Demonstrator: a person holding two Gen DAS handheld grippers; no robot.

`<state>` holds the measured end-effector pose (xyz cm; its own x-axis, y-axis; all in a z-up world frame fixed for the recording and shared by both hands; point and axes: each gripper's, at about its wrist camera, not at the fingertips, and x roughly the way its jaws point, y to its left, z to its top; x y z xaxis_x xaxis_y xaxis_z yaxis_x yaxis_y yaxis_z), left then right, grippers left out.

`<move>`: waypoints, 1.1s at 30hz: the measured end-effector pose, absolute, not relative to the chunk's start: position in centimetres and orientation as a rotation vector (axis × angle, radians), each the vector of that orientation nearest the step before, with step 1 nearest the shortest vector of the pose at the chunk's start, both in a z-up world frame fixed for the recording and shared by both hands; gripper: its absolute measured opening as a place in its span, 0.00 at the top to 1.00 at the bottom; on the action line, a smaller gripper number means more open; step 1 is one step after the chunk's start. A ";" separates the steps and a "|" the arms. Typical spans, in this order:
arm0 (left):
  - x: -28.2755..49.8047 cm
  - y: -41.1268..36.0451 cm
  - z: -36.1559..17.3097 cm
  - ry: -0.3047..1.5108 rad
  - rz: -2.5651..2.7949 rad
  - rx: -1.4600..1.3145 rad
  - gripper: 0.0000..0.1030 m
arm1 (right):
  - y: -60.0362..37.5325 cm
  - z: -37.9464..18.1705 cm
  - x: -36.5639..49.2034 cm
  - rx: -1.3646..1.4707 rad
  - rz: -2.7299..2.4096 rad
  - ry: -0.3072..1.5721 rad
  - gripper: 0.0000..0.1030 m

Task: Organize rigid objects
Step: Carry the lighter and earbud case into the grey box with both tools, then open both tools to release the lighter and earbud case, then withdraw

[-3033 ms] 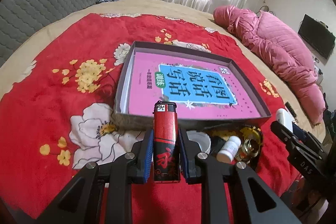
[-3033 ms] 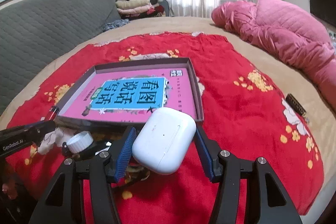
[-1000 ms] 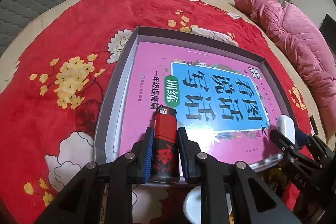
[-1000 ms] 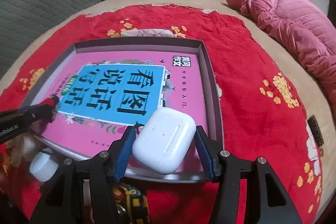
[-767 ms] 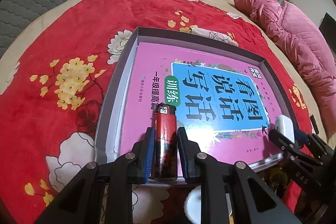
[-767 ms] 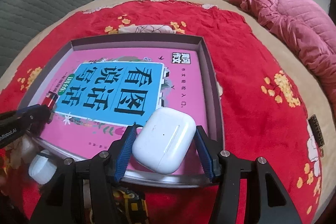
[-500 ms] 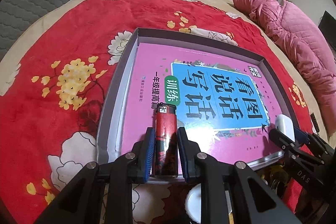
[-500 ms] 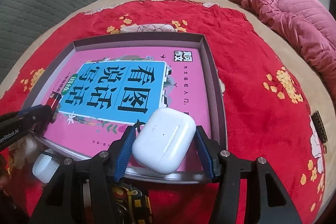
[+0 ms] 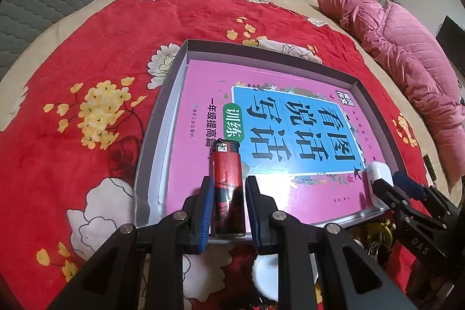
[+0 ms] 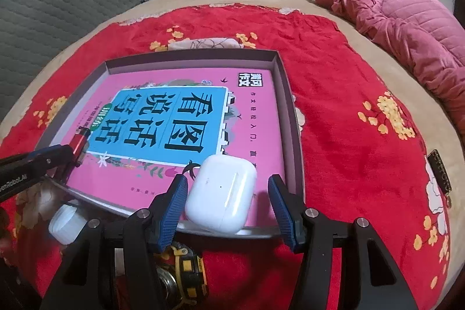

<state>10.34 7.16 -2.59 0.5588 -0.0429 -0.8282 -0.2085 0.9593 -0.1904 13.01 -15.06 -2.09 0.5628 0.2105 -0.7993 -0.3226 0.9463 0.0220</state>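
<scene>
a white bottle (image 10: 67, 220) and tape measure (image 10: 186, 266) crowd the box (image 10: 293, 118) front rim.

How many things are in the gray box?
3: a pink book lying flat, a lighter at its near left in the left gripper, a white case at its near right. Anything under the book is hidden.

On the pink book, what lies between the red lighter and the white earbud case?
In both wrist views, only bare pink book cover with its blue title panel lies between the red lighter and white earbud case.
</scene>
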 end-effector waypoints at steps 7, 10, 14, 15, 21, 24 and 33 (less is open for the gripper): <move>9.7 7.4 -2.3 0.966 0.089 -0.293 0.78 | -15.9 -1.4 11.8 -0.135 0.306 0.864 0.40; 9.4 7.4 -2.1 0.958 0.087 -0.298 0.78 | -16.2 -1.2 11.5 -0.127 0.311 0.851 0.39; 9.0 7.4 -1.9 0.944 0.081 -0.298 0.78 | -16.2 -0.8 11.2 -0.128 0.308 0.832 0.38; 8.9 7.4 -1.9 0.942 0.080 -0.295 0.78 | -16.2 -0.7 11.2 -0.126 0.307 0.828 0.38; 8.1 7.5 -1.4 0.917 0.087 -0.312 0.78 | -16.4 -0.4 10.8 -0.128 0.303 0.815 0.36; 7.8 7.4 -1.3 0.910 0.087 -0.302 0.78 | -16.6 -0.4 10.7 -0.124 0.296 0.812 0.34; 6.7 7.5 -0.8 0.888 0.081 -0.314 0.78 | -17.4 0.0 9.8 -0.113 0.285 0.788 0.33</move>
<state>6.70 7.54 -0.78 0.6311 -0.0598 -0.7734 -0.1990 0.9512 -0.2359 9.79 -17.45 0.05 0.6689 0.2107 -0.7129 -0.2945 0.9556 0.0061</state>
